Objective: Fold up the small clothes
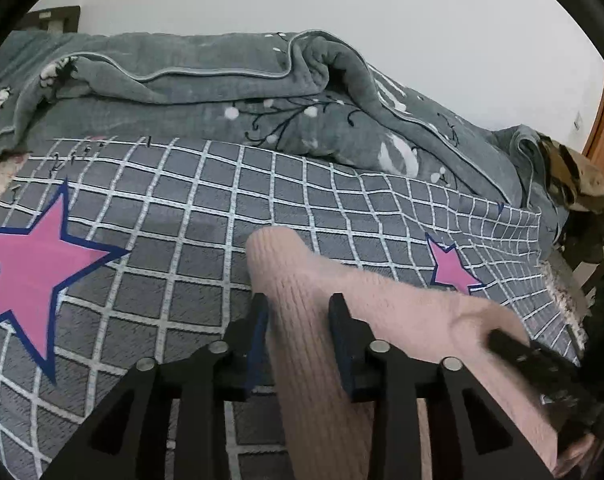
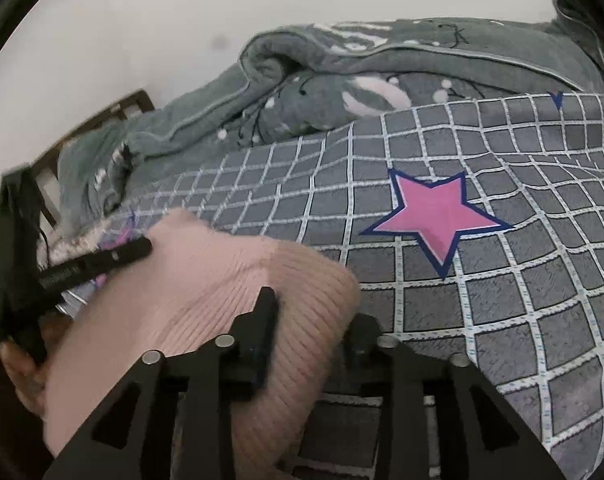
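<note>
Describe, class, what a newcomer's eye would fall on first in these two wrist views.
A pink ribbed knit garment lies on the near edge of the bed between both black grippers, the left gripper straddling one end and the right gripper the other. Around it spreads a grey grid-patterned bedcover with bold pink stars. Behind, against the white wall, a grey-green blanket lies bunched.

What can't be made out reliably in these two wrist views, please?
- Pink knit garment, both views: lower part hidden behind the gripper frames and cut by the bottom edge; its type is unclear.
- Left gripper, right wrist view: motion-blurred.
- Right gripper, right wrist view: the knit covers one pad, so the grip is unclear.
- Mottled item, left wrist view: small, at the rim.
</note>
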`<move>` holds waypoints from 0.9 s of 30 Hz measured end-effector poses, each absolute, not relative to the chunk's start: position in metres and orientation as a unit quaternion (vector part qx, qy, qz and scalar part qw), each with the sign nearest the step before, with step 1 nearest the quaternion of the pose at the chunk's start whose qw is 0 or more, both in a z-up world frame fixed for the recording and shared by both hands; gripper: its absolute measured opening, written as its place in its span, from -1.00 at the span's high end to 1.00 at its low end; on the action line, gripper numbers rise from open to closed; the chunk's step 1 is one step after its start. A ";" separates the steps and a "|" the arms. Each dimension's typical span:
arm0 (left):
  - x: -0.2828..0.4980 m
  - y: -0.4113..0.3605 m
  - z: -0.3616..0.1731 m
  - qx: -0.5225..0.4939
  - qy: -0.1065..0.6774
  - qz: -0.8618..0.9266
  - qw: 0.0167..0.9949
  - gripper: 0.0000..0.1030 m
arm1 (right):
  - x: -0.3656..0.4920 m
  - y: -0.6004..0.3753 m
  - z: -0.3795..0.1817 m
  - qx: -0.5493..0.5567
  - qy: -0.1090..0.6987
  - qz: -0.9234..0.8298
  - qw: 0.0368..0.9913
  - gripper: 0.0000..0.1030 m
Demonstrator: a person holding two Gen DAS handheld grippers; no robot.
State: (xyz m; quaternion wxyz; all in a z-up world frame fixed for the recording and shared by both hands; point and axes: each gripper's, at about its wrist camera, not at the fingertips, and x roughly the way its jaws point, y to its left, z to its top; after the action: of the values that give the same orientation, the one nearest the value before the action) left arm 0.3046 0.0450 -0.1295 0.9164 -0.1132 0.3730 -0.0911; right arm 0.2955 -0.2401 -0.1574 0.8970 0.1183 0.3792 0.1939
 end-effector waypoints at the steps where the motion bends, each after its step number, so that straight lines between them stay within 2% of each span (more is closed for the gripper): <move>1: 0.303 0.046 -0.130 -0.115 0.375 -0.091 0.915 0.06 | 0.292 -0.242 -0.154 0.119 0.377 0.192 0.898 0.26; 2: 0.300 0.049 -0.129 -0.120 0.376 -0.095 0.914 -0.10 | 0.286 -0.244 -0.149 0.121 0.374 0.194 0.899 0.26; 9: 0.269 0.053 -0.127 -0.131 0.360 -0.102 0.918 -0.17 | 0.221 -0.251 -0.127 0.147 0.343 0.240 0.896 0.20; 13: 0.254 0.060 -0.123 -0.149 0.359 -0.102 0.916 -0.17 | 0.205 -0.233 -0.136 0.130 0.363 0.236 0.892 0.22; 14: 0.249 0.061 -0.122 -0.154 0.361 -0.104 0.914 -0.17 | 0.205 -0.227 -0.142 0.118 0.378 0.227 0.890 0.48; 15: 0.244 0.063 -0.121 -0.158 0.362 -0.106 0.912 -0.17 | 0.203 -0.227 -0.145 0.119 0.380 0.231 0.888 0.64; 17: 0.230 0.067 -0.119 -0.158 0.360 -0.105 0.913 -0.17 | 0.189 -0.235 -0.139 0.131 0.348 0.244 0.896 0.75; 21: 0.206 0.070 -0.117 -0.146 0.357 -0.100 0.917 -0.17 | 0.162 -0.265 -0.126 0.184 0.282 0.252 0.907 0.76; 24: 0.195 0.068 -0.120 -0.155 0.364 -0.107 0.912 -0.17 | 0.184 -0.253 -0.157 0.146 0.359 0.201 0.900 0.71; 27: 0.182 0.061 -0.119 -0.159 0.364 -0.113 0.911 -0.17 | 0.185 -0.252 -0.163 0.149 0.377 0.188 0.895 0.42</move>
State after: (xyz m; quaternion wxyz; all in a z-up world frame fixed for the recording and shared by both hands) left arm 0.1823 0.0614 -0.1190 0.9107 -0.1593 0.3641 -0.1129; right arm 0.1851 -0.2521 -0.1634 0.8945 0.1493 0.3772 0.1878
